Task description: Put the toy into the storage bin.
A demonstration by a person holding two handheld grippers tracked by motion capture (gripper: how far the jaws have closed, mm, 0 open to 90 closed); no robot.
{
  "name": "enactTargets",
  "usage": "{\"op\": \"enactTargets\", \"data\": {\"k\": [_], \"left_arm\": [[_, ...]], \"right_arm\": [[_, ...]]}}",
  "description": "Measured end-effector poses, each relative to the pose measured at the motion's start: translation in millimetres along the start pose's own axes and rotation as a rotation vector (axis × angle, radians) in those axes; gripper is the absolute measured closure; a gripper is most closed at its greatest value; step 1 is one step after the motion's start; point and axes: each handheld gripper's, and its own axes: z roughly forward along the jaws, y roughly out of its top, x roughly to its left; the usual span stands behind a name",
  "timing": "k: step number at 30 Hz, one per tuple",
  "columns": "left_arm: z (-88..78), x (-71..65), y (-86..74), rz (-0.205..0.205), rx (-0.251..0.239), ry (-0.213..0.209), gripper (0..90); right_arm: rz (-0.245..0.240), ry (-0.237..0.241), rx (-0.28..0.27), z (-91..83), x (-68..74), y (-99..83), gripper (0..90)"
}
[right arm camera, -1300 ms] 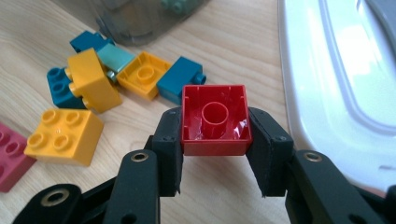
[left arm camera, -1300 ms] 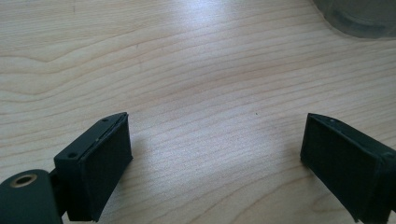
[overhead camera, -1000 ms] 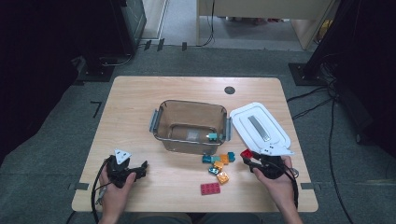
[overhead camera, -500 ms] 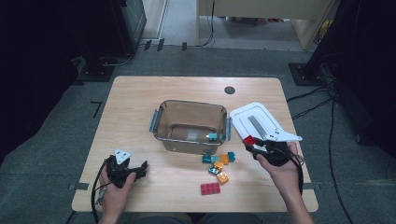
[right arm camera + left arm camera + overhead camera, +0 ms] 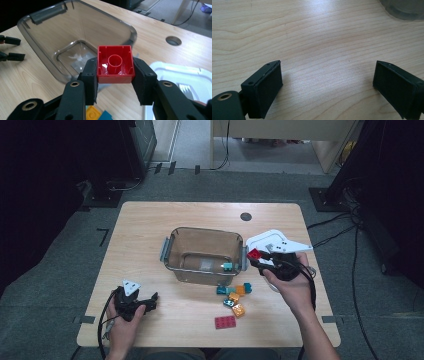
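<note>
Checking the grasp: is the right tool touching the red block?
Touching: in the right gripper view, the right tool clamps the red block, both pads against its sides.

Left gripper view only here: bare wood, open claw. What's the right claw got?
Observer: The right claw is shut on a red block, with the block's hollow underside facing its camera.
Operator: Where is it versus the bin?
Observer: At the right end of the clear bin. The white lid lies on the table beside that end.
Operator: Anything in the bin?
Observer: One teal block, toward its right end.
</note>
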Motion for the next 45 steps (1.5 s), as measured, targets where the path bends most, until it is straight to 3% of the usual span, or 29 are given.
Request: {"op": "enactTargets", "data": {"k": [6,15,25,30,34,38,45], "left_arm": [[-0.1,0.0,0.0,0.0,0.001,0.0,8.3],[0.0,-0.1,0.0,0.0,0.0,0.0,8.3],[0.0,-0.1,0.0,0.0,0.0,0.0,8.3],[0.0,-0.2,0.0,0.0,0.0,-0.001,8.3],[-0.1,0.0,0.0,0.003,0.002,-0.001,8.3],[-0.1,-0.2,0.0,0.001,0.002,-0.001,8.4],[-0.1,-0.2,0.0,0.001,0.002,-0.002,8.3]], "right_arm": [[-0.037,0.029,0.026,20.5,10.2,17.1,60.0],[-0.069,0.075,0.072,49.7,23.3,26.7,60.0],[-0.091,0.098,0.131,74.5,28.7,35.9,60.0],[-0.103,0.104,0.184,89.2,31.4,41.9,60.0],[-0.118,0.101,0.271,103.1,34.8,46.8,60.0],[-0.106,0.094,0.313,108.8,34.4,46.7,60.0],[-0.13,0.092,0.378,114.9,34.4,44.5,59.9]]}}
